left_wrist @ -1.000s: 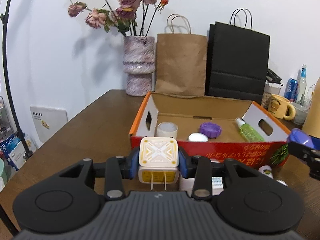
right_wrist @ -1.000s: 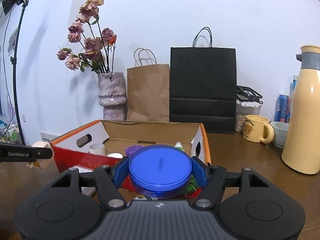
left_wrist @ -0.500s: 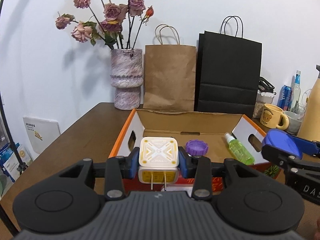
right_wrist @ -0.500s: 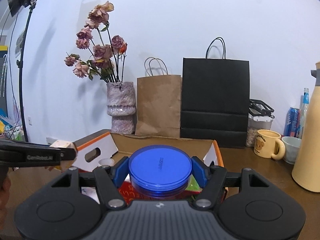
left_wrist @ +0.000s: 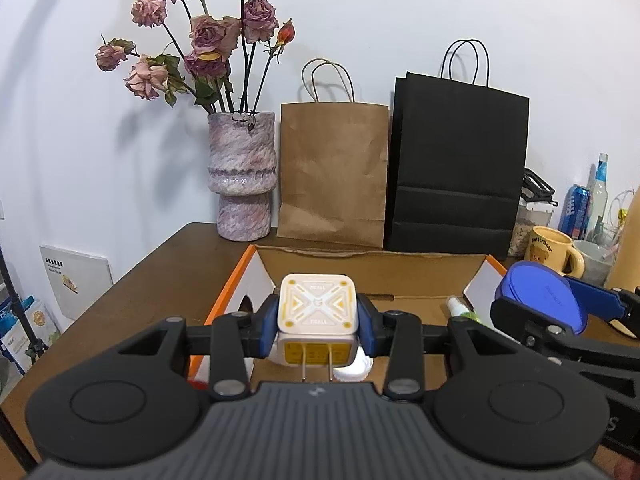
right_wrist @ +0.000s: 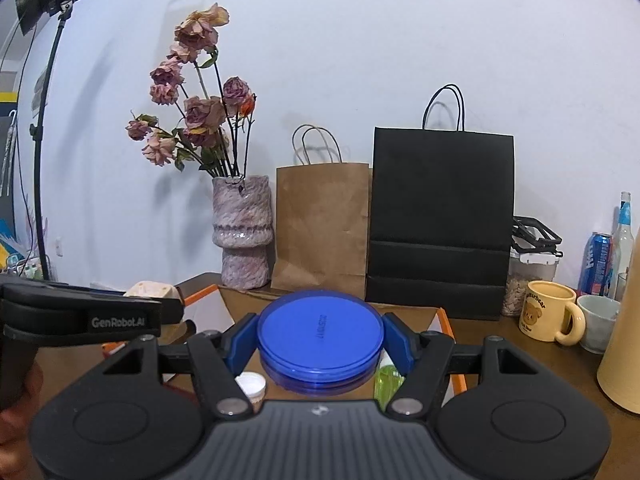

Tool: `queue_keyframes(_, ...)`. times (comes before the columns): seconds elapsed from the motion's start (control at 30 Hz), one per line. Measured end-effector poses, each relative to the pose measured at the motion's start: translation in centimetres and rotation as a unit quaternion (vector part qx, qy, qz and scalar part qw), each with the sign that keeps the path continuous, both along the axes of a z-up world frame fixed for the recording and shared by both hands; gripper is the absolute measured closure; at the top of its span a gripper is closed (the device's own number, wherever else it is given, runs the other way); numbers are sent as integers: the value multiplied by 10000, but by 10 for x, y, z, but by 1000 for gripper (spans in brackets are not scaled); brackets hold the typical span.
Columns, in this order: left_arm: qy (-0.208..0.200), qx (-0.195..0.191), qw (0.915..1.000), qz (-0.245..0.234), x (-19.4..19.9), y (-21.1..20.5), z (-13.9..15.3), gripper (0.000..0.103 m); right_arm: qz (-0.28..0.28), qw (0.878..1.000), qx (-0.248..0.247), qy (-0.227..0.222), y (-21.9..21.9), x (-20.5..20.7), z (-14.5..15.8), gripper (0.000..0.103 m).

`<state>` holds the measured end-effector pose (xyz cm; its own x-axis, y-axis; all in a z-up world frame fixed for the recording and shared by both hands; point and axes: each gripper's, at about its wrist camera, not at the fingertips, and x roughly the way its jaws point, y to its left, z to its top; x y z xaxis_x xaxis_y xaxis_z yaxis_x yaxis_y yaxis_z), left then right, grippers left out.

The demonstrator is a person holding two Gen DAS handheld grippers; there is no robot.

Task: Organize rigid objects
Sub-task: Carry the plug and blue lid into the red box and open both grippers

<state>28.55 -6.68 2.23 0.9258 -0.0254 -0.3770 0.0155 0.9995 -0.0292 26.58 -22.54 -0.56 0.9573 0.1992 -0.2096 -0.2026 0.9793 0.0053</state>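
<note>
My left gripper (left_wrist: 317, 322) is shut on a white and yellow plug adapter (left_wrist: 317, 308), held above the open cardboard box (left_wrist: 376, 268) near its left side. My right gripper (right_wrist: 319, 338) is shut on a round blue container (right_wrist: 319, 330), held over the box (right_wrist: 404, 314) toward its right side. The blue container also shows at the right of the left wrist view (left_wrist: 538, 302). The adapter shows at the left of the right wrist view (right_wrist: 150, 290). A green spray bottle (left_wrist: 460, 308) and a white cap (right_wrist: 251, 384) lie inside the box.
Behind the box stand a vase of dried roses (left_wrist: 242, 176), a brown paper bag (left_wrist: 334, 176) and a black paper bag (left_wrist: 456, 164). A yellow mug (right_wrist: 548, 316), a white cup (right_wrist: 598, 322), a can, a bottle and a tall beige flask (right_wrist: 624, 344) stand at the right.
Both grippers have risen and moved forward over the box with their objects. The box front wall has dropped out of view below the grippers.
</note>
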Motion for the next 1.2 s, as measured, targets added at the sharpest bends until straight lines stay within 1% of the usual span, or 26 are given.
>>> queue_keyframes(0.57,52,-111,9998,175,54,-5,-4,63,-60,10000,32,-15,3,58,-1,38)
queue_keyframes(0.93,189,44,9997,168,84,-13,-13,63,-97,9998,33,178,-4,85,-11,38)
queue_keyframes(1.2,278,202,9993,174,98,-14,-21,63,-102,9993,-66,357,-4,95,-21,38)
